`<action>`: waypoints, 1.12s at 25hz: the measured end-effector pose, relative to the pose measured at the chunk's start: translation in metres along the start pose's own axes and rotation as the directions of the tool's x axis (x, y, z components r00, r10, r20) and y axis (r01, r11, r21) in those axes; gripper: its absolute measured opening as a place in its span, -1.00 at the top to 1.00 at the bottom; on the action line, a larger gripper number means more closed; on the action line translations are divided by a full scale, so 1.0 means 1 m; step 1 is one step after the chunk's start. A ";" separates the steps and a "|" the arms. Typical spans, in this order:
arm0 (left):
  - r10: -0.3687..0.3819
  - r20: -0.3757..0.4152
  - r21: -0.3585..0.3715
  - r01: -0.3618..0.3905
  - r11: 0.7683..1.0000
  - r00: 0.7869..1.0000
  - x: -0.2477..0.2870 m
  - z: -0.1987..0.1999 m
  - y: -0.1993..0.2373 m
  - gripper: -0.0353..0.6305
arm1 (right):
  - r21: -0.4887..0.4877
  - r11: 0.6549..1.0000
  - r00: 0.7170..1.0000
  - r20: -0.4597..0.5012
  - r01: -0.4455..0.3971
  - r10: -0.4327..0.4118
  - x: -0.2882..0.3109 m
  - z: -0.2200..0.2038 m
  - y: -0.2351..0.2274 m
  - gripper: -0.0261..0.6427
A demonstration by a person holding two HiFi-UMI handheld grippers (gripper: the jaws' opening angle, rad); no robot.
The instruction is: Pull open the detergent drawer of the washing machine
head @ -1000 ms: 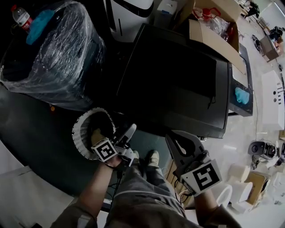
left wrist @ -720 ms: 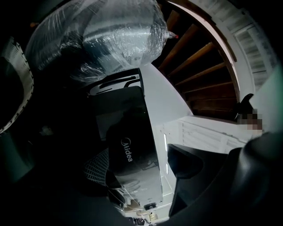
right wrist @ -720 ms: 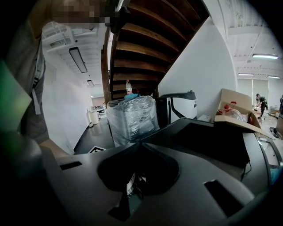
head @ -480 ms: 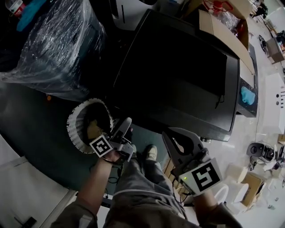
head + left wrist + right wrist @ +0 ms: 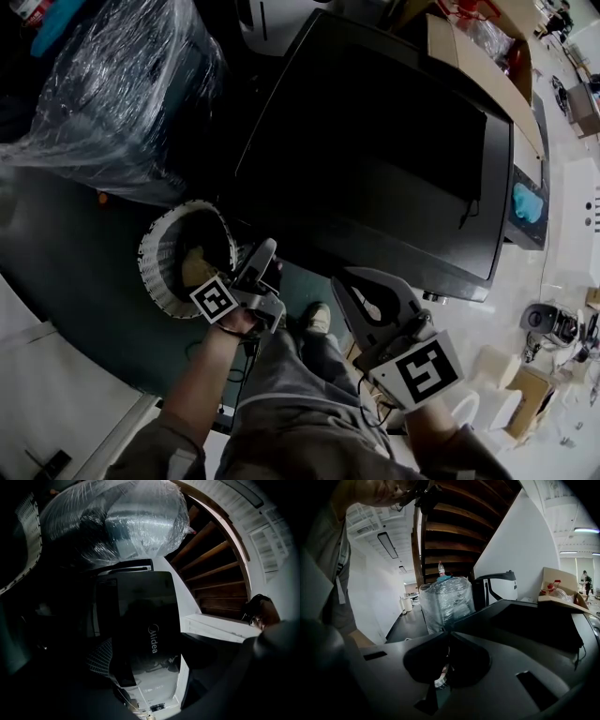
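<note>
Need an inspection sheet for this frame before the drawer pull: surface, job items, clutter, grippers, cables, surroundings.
Surface: dark floor on the left, pale floor on the right.
Job's things: black washing machine, neither gripper on it; detergent drawer not made out.
Clutter: plastic-wrapped bundle, white ribbed basket, cardboard box, blue cloth right of the machine.
Grippers: left gripper jaws wide apart and have just been opening, nothing between them; right gripper jaws together, empty.
Cables: thin black cable lying on the machine top.
Surroundings: wooden staircase, white wall.
</note>
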State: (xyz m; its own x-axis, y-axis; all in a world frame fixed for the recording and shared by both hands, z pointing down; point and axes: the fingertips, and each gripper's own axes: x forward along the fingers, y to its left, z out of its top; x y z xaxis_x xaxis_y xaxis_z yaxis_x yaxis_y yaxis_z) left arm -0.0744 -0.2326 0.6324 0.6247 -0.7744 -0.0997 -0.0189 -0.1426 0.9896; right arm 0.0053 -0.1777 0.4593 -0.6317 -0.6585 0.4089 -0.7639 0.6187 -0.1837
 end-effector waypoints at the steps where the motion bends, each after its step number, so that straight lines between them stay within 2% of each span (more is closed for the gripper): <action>1: -0.001 0.005 -0.002 0.001 1.000 1.000 0.000 0.000 0.001 -0.44 | 0.002 1.000 1.000 -0.003 -0.003 0.003 0.000 -0.002 -0.001 0.82; 11: -0.097 0.063 -0.008 0.098 0.995 0.993 0.014 0.003 -0.011 -0.48 | -0.003 1.000 1.000 -0.020 -0.021 0.021 0.002 -0.011 -0.007 0.82; 19: -0.036 0.061 0.003 0.035 0.999 0.998 0.014 0.002 -0.005 -0.47 | -0.011 0.999 0.999 -0.024 -0.038 0.037 0.002 -0.013 -0.003 0.82; 23: -0.030 0.077 -0.016 0.031 0.999 0.997 0.013 0.001 -0.006 -0.45 | -0.015 0.999 0.999 -0.017 -0.037 0.036 -0.002 -0.010 -0.002 0.82; 28: -0.010 0.057 -0.019 0.011 1.000 0.998 0.002 -0.004 -0.007 -0.44 | -0.011 0.999 0.999 -0.029 -0.036 0.036 -0.010 -0.011 0.002 0.82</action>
State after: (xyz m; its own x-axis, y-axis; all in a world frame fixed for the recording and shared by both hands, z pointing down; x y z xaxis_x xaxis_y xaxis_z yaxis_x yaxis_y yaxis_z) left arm -0.0704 -0.2307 0.6260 0.5792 -0.8069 -0.1157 0.0032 -0.1397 0.9902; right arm 0.0115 -0.1651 0.4648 -0.6545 -0.6231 0.4283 -0.7391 0.6468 -0.1884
